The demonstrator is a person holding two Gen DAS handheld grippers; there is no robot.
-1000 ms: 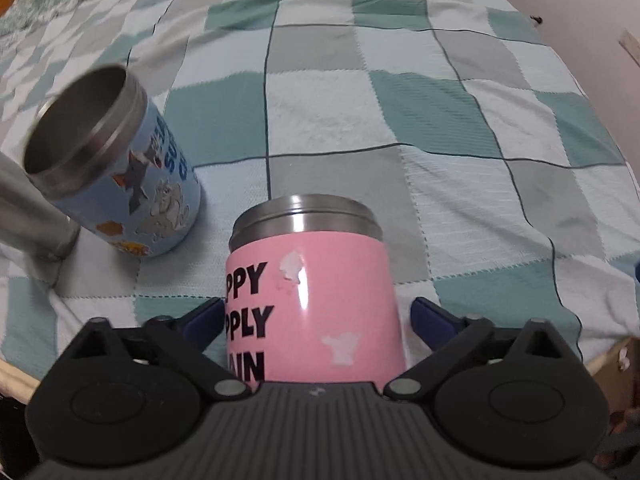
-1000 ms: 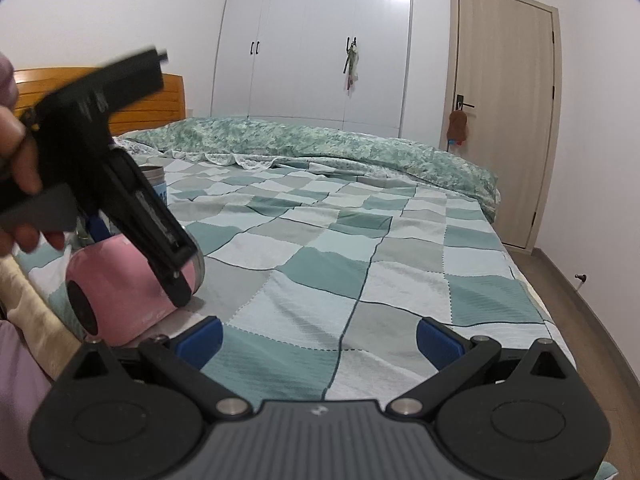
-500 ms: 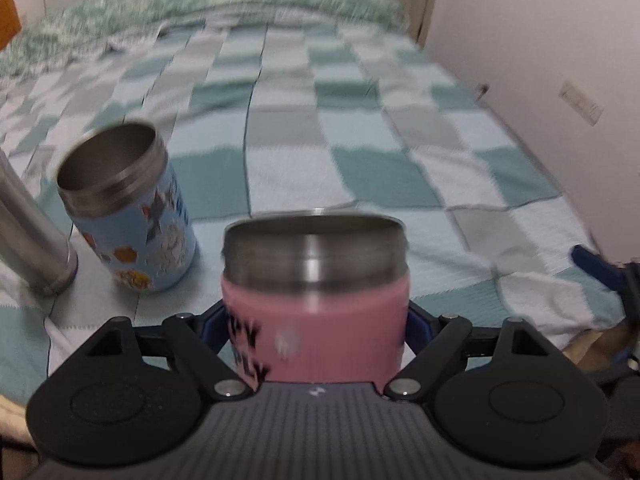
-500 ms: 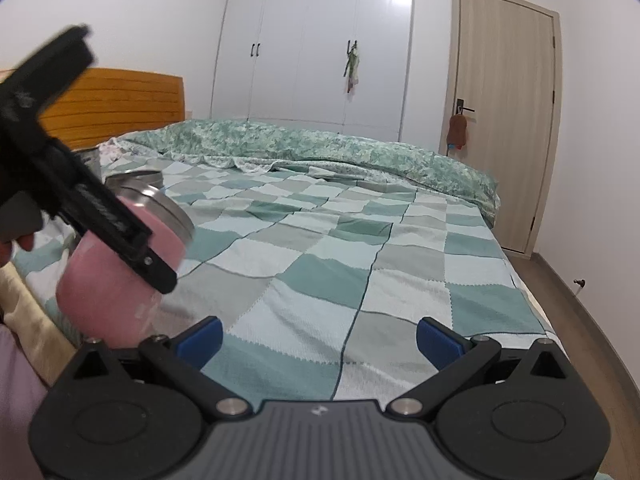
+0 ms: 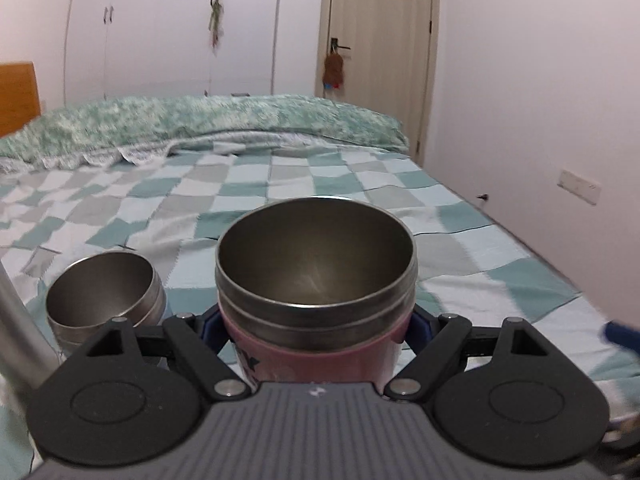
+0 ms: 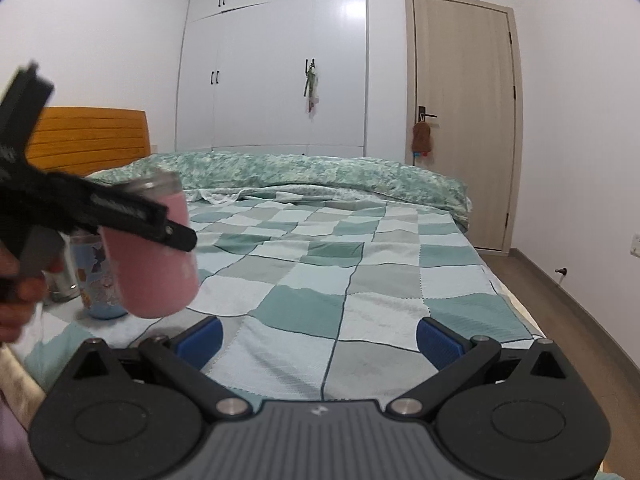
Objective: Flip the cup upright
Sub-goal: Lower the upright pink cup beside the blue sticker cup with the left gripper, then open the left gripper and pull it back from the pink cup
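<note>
The pink cup (image 5: 316,300) hangs in the air just above the checked bedspread (image 5: 460,248), mouth up and close to upright, so I judge the turning nearly done; what is left is to set it down on its base and let go. It is steel inside with a pink sleeve bearing black letters, and my left gripper (image 5: 316,330) clasps its sides. My right gripper (image 6: 318,336) hovers spread and empty, and the blue cartoon cup (image 6: 96,280) stands just beside.

Blue cup (image 6: 98,280) on checkered bed (image 6: 360,272)
</note>
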